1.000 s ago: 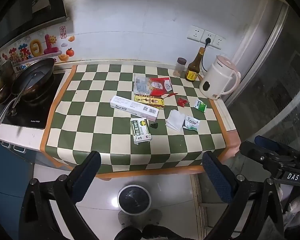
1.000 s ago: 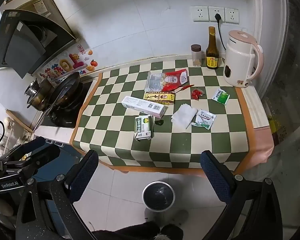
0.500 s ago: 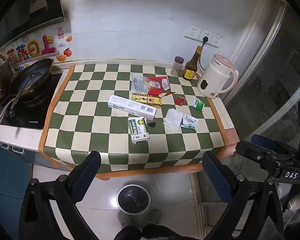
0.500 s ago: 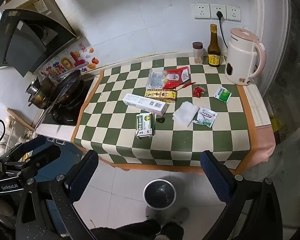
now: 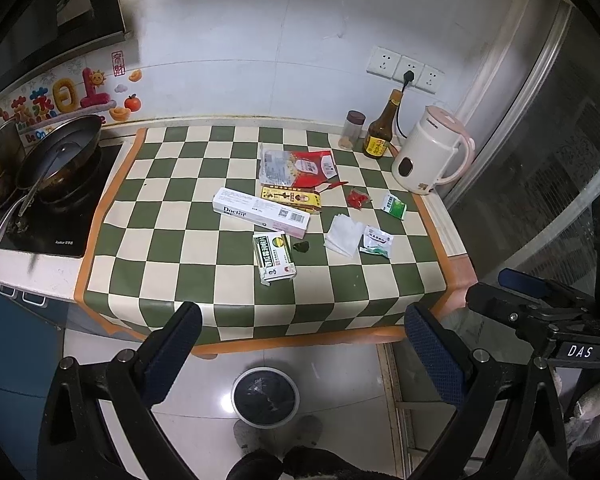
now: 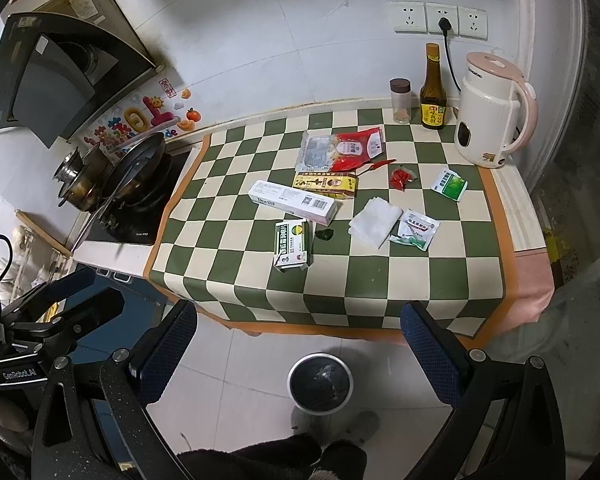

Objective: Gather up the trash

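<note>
Trash lies on the green checked counter (image 5: 172, 264): a white toothpaste box (image 5: 262, 217), a green medicine box (image 5: 274, 256), a yellow box (image 5: 291, 199), a red and clear bag (image 5: 296, 166), a red wrapper (image 5: 357, 199), a white tissue (image 5: 343, 235), two green sachets (image 5: 376, 241) (image 5: 394, 205) and a small dark scrap (image 5: 301, 247). A round bin (image 5: 265, 396) with a black liner stands on the floor below. My left gripper (image 5: 300, 344) and right gripper (image 6: 300, 340) are both open and empty, held in front of the counter above the bin (image 6: 321, 388).
A white and pink kettle (image 5: 430, 156), a brown sauce bottle (image 5: 380, 132) and a spice jar (image 5: 352, 130) stand at the back right. Pans (image 5: 56, 160) sit on the black hob at the left. A glass door is at the right.
Both grippers have drawn slightly nearer and higher relative to the counter; the view has shifted a little. Nothing on the counter has moved.
</note>
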`<move>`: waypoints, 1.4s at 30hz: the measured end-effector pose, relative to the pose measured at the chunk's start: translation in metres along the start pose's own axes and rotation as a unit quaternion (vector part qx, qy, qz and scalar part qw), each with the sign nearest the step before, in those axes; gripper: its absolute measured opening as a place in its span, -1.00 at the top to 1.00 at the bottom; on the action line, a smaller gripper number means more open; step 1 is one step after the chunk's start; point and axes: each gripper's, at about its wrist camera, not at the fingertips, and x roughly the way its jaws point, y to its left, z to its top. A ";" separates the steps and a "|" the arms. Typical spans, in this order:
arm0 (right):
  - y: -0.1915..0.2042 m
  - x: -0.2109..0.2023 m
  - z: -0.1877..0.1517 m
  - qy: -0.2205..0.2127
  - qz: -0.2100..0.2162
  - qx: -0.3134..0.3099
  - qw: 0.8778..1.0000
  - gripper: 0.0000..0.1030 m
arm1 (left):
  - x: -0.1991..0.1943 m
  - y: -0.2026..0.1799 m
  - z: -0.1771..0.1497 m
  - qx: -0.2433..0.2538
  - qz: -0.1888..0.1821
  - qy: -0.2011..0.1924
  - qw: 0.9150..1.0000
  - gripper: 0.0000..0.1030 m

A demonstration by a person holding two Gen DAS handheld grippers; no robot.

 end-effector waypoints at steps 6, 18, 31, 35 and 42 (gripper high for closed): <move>0.000 0.000 0.000 0.001 0.000 0.001 1.000 -1.00 | 0.003 -0.004 -0.003 0.000 -0.001 0.002 1.000 -1.00; 0.001 0.000 -0.004 0.005 0.001 -0.001 1.000 -1.00 | 0.003 -0.004 -0.004 0.000 -0.003 0.002 1.000 -1.00; 0.000 0.000 -0.005 0.007 0.002 0.000 1.000 -1.00 | 0.003 -0.004 -0.004 -0.001 -0.005 0.003 1.000 -1.00; 0.001 -0.001 -0.007 0.007 0.002 0.001 1.000 -1.00 | 0.003 -0.005 -0.006 0.000 -0.005 0.003 1.000 -1.00; 0.000 0.000 -0.005 0.008 0.003 0.001 1.000 -1.00 | 0.003 -0.004 -0.005 -0.001 -0.005 0.004 1.000 -1.00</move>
